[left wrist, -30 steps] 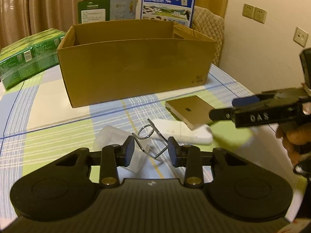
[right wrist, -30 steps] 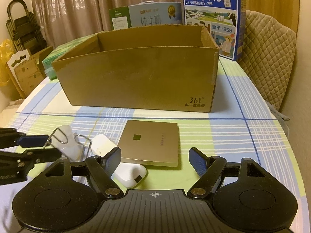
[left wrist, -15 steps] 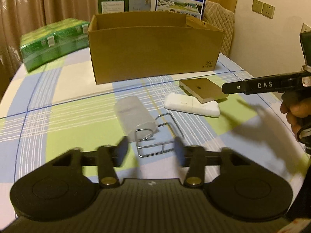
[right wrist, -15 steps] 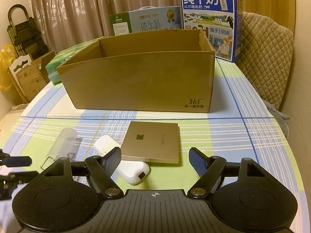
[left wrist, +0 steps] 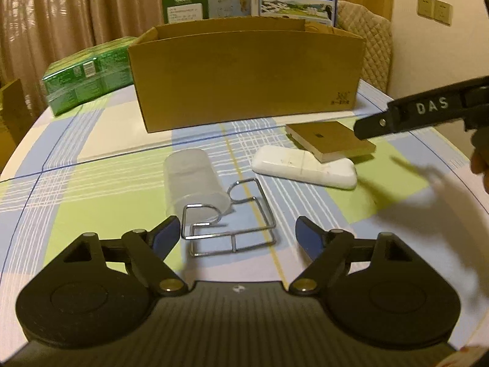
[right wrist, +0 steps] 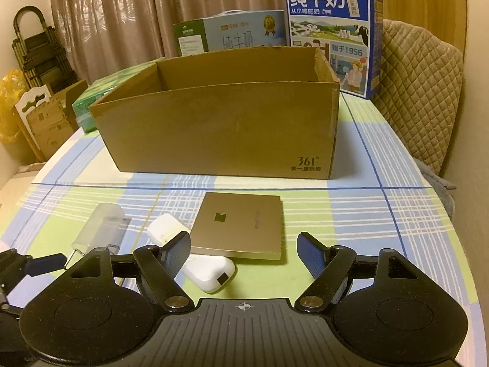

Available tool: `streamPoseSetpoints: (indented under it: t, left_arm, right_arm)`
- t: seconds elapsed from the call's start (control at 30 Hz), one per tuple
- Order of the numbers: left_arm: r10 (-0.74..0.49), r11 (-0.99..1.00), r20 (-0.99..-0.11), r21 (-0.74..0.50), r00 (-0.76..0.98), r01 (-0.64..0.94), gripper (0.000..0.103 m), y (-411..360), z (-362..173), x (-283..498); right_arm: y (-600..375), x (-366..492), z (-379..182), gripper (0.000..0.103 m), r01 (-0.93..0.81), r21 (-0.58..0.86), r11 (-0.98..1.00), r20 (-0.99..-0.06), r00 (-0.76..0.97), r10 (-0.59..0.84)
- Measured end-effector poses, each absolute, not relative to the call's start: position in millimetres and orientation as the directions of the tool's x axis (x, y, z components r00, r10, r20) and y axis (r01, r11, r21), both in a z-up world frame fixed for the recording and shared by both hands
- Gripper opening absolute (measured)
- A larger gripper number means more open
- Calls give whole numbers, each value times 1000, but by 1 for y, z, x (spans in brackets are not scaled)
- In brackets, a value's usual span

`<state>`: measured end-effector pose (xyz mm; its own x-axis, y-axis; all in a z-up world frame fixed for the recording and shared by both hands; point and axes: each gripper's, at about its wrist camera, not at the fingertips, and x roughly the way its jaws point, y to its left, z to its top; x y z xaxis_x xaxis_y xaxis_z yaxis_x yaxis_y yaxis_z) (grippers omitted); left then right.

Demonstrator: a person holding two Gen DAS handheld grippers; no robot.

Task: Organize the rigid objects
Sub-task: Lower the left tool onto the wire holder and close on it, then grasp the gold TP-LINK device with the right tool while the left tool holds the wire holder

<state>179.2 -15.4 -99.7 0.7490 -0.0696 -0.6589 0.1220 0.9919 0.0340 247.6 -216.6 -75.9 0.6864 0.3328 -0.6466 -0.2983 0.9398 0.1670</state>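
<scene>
A bent wire rack point(left wrist: 232, 226) lies flat on the checked tablecloth, touching the mouth of a frosted plastic cup point(left wrist: 191, 180) that lies on its side. My left gripper point(left wrist: 238, 232) hovers just in front of the rack, its jaws opening, the pads clear of the wire. To the right lie a white oblong case point(left wrist: 305, 168) and a flat gold box point(left wrist: 330, 137) resting partly on it. My right gripper point(right wrist: 244, 244) stands open over the gold box point(right wrist: 241, 223) and white case point(right wrist: 211, 272), holding nothing. An open cardboard box point(left wrist: 244, 70) stands behind.
Green shrink-wrapped packs point(left wrist: 82, 79) sit at the back left. Milk cartons point(right wrist: 333, 33) stand behind the cardboard box point(right wrist: 220, 128). A quilted chair back point(right wrist: 421, 91) is at the right edge. The cup point(right wrist: 101, 226) lies left of the right gripper.
The left gripper let go of the wire rack, which now lies on the table against the cup. Its jaws spread wide and it drew back. The right gripper stayed put.
</scene>
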Motion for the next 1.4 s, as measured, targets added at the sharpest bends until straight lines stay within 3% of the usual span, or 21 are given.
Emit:
streamPoseSetpoints:
  t: [0.1, 0.23, 0.3, 1.0, 1.23, 1.4]
  left_arm:
    - [-30, 997, -644, 39, 765, 72, 78, -16, -104, 184]
    - [-28, 997, -646, 39, 763, 70, 66, -14, -105, 186]
    - [-32, 997, -649, 36, 760, 72, 65, -13, -105, 186]
    - [-132, 986, -657, -7, 742, 169, 64, -19, -93, 173]
    - [-124, 988, -634, -7, 763, 155, 64, -13, -86, 179]
    - [-111, 991, -619, -7, 777, 136, 64, -5, -80, 194]
  right_arm:
    - [-215, 249, -77, 74, -302, 167, 939, -650, 682, 335]
    - [-215, 250, -77, 74, -299, 169, 939, -650, 683, 334]
    - [-216, 250, -77, 74, -297, 171, 940, -651, 682, 334]
    - [-210, 272, -85, 74, -323, 109, 940, -660, 683, 312]
    - [-202, 294, -97, 74, -344, 221, 913, -672, 625, 398]
    - [-197, 302, -105, 84, -333, 204, 921, -693, 615, 376]
